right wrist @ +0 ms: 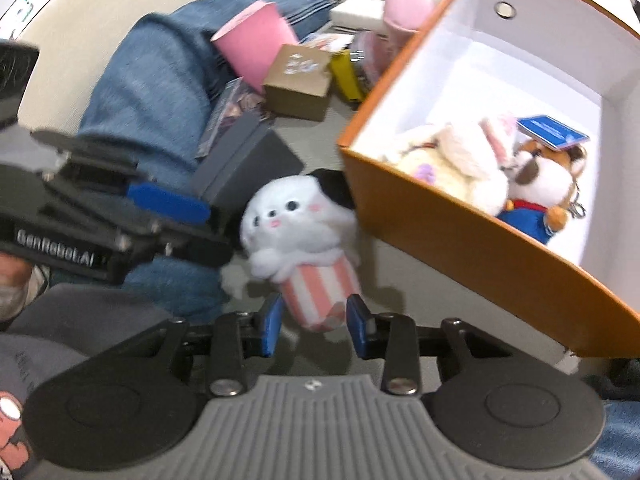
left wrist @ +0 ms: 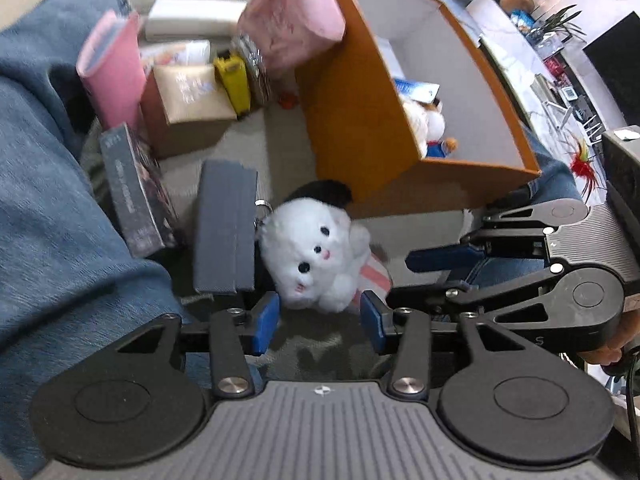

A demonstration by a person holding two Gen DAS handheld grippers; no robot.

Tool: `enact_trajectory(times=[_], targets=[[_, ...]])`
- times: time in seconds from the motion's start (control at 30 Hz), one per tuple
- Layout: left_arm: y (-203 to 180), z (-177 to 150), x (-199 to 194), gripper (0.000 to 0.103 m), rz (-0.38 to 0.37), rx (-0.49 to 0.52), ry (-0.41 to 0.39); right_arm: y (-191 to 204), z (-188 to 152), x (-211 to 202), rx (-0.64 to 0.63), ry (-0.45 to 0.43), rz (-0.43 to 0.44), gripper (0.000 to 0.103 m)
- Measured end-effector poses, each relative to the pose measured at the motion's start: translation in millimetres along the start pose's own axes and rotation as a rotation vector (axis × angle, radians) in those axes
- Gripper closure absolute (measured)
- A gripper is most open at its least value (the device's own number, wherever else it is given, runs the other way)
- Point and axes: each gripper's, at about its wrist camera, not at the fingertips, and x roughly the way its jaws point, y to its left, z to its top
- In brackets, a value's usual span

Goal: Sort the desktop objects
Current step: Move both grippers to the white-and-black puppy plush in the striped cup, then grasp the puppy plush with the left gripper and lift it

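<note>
White plush toy [left wrist: 316, 252] at mid-frame in both views, lying on the pale surface just beside the orange box [left wrist: 360, 128] — black ear tucked against the box's lower wall, striped pink-and-white base [right wrist: 320, 292] pointing toward the bottom of the right wrist view. Probably next in line for sorting, since the box, at upper right, already holds two other plush toys [right wrist: 452, 156] and a blue card [right wrist: 554, 132]; soft things apparently go there. Clutter not yet sorted kept at upper left: pink cup [right wrist: 256, 44], brown carton [right wrist: 300, 80], yellow object [left wrist: 234, 78], grey case [left wrist: 226, 228] just left of the toy.

Left hand-held gripper [left wrist: 320, 320]: blue pads moderately apart, straddling the toy's head from below, no clear press on the fur — reads as open around it, not gripping.

Right hand-held gripper [right wrist: 316, 326]: pads narrower, set either side of the striped base, close to it or just brushing; too blurred to tell whether squeezing. Seen from the left wrist view at right edge, angled in toward the toy.

Judged step: closing on the toy for a lift into the box.
</note>
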Motion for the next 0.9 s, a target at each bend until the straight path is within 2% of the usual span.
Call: enact_trajectory(times=[0.13, 0.27, 0.57, 0.7, 0.8, 0.9], targets=[[1.9, 0.3, 12.0, 0.051, 0.000, -0.028, 0.042, 0.7, 0.1, 7.3, -0.014, -0.013, 0.022, 0.063], [9.1, 4.2, 25.7, 0.051, 0.009, -0.093, 0.058, 4.3, -1.3, 20.0, -0.067, 0.004, 0.004, 0.064], [22.4, 9.7, 45.5, 0.041, -0.032, -0.207, 0.080, -14.3, -10.2, 33.6, 0.017, 0.008, 0.046, 0.066], [20.5, 14.8, 46.2, 0.034, -0.014, -0.218, 0.061, -20.8, -11.7, 37.1, 0.081, -0.001, 0.088, 0.066], [11.6, 18.1, 45.3, 0.031, 0.030, -0.175, 0.042, -22.7, -12.1, 39.7, 0.132, 0.003, 0.133, 0.067], [10.4, 19.4, 47.9, 0.028, 0.043, -0.163, 0.036, -17.8, -12.9, 41.8, 0.137, 0.004, 0.138, 0.067]])
